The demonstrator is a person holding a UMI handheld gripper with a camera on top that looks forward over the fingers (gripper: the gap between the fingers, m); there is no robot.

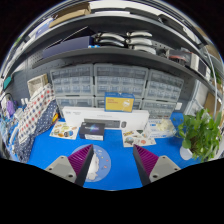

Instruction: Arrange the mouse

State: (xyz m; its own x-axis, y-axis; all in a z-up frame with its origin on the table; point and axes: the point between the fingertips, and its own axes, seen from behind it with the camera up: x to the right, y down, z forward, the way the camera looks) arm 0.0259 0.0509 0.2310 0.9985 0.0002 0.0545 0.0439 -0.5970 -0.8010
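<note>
Shelving fills the background: a wall of small grey parts drawers [118, 85] runs across the back, and above it a shelf carries white spools [140, 41] and other items too small to make out. Below the drawers a blue mat [118, 160] covers the work surface, stretching from just under the fingers out to the back.

The gripper [113, 162] sits low over this mat with its two fingers apart, a clear stretch of blue showing between them. Each finger shows a purple pad [83, 157] on its inner face, and nothing is held between them.

Beyond the fingers, roughly straight ahead, a long white keyboard [105, 118] lies across the mat in front of the drawers, with a yellow and blue box [119, 103] standing behind it. Just in front of the keyboard, ahead of the left finger, lies a small dark object with a pale edge [94, 129], which may be the mouse, though I cannot tell for certain.

Printed cards [65, 130] lie on the mat to either side of that dark object. Well off to the right of the fingers stands a green leafy plant [203, 133]. Off to the left, a checkered rack [37, 113] leans at a tilt.
</note>
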